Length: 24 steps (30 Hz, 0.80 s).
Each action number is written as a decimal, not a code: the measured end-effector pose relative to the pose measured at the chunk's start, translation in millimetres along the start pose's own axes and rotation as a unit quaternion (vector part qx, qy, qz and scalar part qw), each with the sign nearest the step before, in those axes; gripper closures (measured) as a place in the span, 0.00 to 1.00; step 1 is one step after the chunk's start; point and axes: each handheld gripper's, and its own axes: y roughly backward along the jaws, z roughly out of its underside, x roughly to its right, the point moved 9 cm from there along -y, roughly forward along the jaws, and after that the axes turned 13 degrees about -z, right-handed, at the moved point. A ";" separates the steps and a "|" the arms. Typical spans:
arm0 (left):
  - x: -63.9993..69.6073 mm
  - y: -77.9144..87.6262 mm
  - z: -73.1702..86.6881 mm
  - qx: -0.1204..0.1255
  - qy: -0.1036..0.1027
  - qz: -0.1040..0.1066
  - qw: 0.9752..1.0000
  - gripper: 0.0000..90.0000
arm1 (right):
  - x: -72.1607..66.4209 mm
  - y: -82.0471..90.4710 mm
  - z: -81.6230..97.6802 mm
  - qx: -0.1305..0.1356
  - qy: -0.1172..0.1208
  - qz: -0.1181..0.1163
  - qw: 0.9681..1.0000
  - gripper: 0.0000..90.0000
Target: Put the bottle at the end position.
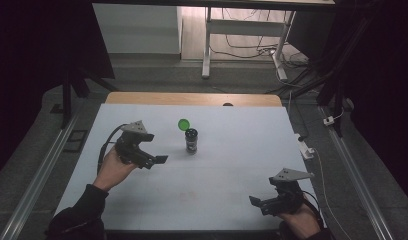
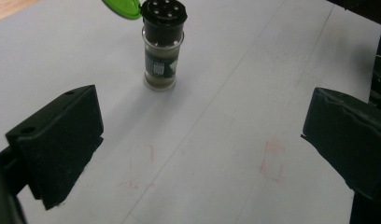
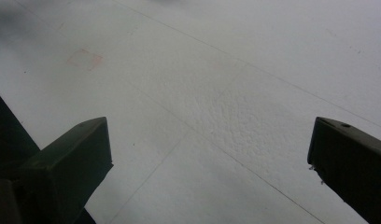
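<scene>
Spice jar [image 1: 191, 141] upright mid-table, toward the far edge, green flip lid [image 1: 183, 124] open. Left gripper [image 1: 153, 153] spread, empty, near the jar; right gripper [image 1: 266, 202] spread, empty, near corner. Probably released; next, likely closing the lid.

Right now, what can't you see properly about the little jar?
- Spice jar label: too small in the high view, blurred in the left claw view.
- Green lid: cut off by the top edge of the left claw view.
- How full the jar is: dark glass and label hide it.
</scene>
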 end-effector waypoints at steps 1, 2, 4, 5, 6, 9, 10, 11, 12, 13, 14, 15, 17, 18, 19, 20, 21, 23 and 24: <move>0.7 3.1 2.8 0.000 0.001 0.000 1.000 0.00 | 0.0 0.0 0.0 0.000 0.000 0.000 1.000 0.00; 0.8 5.7 5.4 -0.001 0.001 -0.002 1.000 0.00 | 0.1 0.1 0.0 0.001 0.000 0.000 1.000 0.00; 1.2 10.4 10.5 -0.003 0.002 -0.008 1.000 0.00 | 0.2 0.1 0.0 0.000 -0.001 -0.001 1.000 0.00; 1.4 13.1 12.9 -0.003 0.003 -0.010 1.000 0.00 | 0.2 0.1 0.0 0.000 -0.001 -0.001 1.000 0.00; 1.7 16.0 15.4 -0.002 0.004 -0.011 1.000 0.00 | 0.1 0.1 0.0 0.000 -0.001 -0.001 1.000 0.00; 2.1 24.6 23.3 -0.002 0.008 -0.014 1.000 0.00 | 0.2 0.2 0.0 0.000 -0.001 -0.001 1.000 0.00; 2.2 27.5 26.3 -0.002 0.010 -0.015 1.000 0.00 | 0.1 0.2 0.0 0.000 -0.002 -0.001 1.000 0.00; 2.2 30.3 29.5 -0.002 0.013 -0.017 1.000 0.00 | 0.1 0.2 0.0 0.000 -0.002 -0.001 1.000 0.00; 1.8 33.0 32.6 -0.001 0.015 -0.018 1.000 0.00 | 0.1 0.2 0.0 0.001 -0.002 -0.001 1.000 0.00; 1.7 35.9 36.0 -0.002 0.018 -0.020 1.000 0.00 | 0.1 0.2 -0.1 0.001 -0.002 -0.001 1.000 0.00; 1.8 38.7 39.3 -0.002 0.021 -0.020 1.000 0.00 | 0.1 0.2 -0.1 0.001 -0.002 -0.001 1.000 0.00; 1.4 41.5 43.1 -0.005 0.022 -0.023 0.999 0.00 | 0.0 0.1 -0.1 0.001 -0.002 -0.001 1.000 0.00; 0.4 48.6 52.6 -0.011 0.019 -0.039 0.999 0.00 | 0.3 0.1 0.1 0.000 -0.001 -0.001 1.000 0.00; 0.2 52.8 57.3 -0.010 0.023 -0.041 0.999 0.00 | 0.2 0.3 0.1 0.000 -0.002 -0.001 1.000 0.00; 0.4 57.2 62.0 -0.008 0.031 -0.040 0.999 0.00 | 0.2 0.3 0.1 0.001 -0.002 -0.001 1.000 0.00; 0.8 61.6 66.7 -0.007 0.036 -0.041 0.998 0.00 | 0.3 0.3 0.2 0.001 -0.003 -0.001 1.000 0.00; 1.1 65.8 70.9 -0.002 0.041 -0.044 0.998 0.00 | 0.3 0.2 0.2 0.000 -0.003 -0.001 1.000 0.00; 2.2 73.9 79.2 0.003 0.051 -0.049 0.998 0.00 | 0.1 0.1 0.2 -0.001 -0.002 0.000 1.000 0.00; 2.6 77.5 83.6 0.005 0.053 -0.053 0.997 0.00 | 0.0 0.0 0.2 -0.001 -0.002 0.000 1.000 0.00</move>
